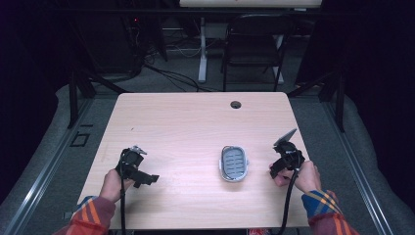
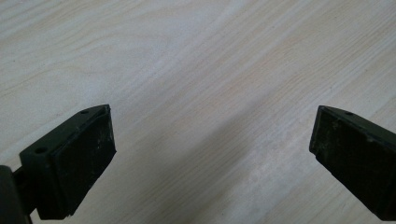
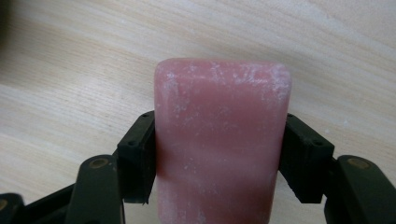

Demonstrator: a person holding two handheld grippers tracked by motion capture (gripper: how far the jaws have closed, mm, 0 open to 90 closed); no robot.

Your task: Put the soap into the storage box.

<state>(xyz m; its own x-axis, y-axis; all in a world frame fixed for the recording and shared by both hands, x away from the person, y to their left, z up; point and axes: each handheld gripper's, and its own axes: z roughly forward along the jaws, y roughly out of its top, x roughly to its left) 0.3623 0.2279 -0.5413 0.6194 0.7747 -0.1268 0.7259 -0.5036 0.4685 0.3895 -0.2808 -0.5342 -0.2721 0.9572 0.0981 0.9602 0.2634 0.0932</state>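
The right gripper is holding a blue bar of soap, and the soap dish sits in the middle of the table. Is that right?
Not quite: the bar of soap is pink, not blue, as the right gripper view shows. The right gripper does hold it between its fingers, and the soap dish does sit near the middle of the table.

Grey soap dish [image 1: 234, 163] on table [image 1: 186, 122], between left gripper [image 1: 138, 171] and right gripper [image 1: 281, 167].

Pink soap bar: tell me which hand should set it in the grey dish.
Right. The right gripper is already shut on the pink soap bar beside the grey dish; the left gripper stands open over bare table.
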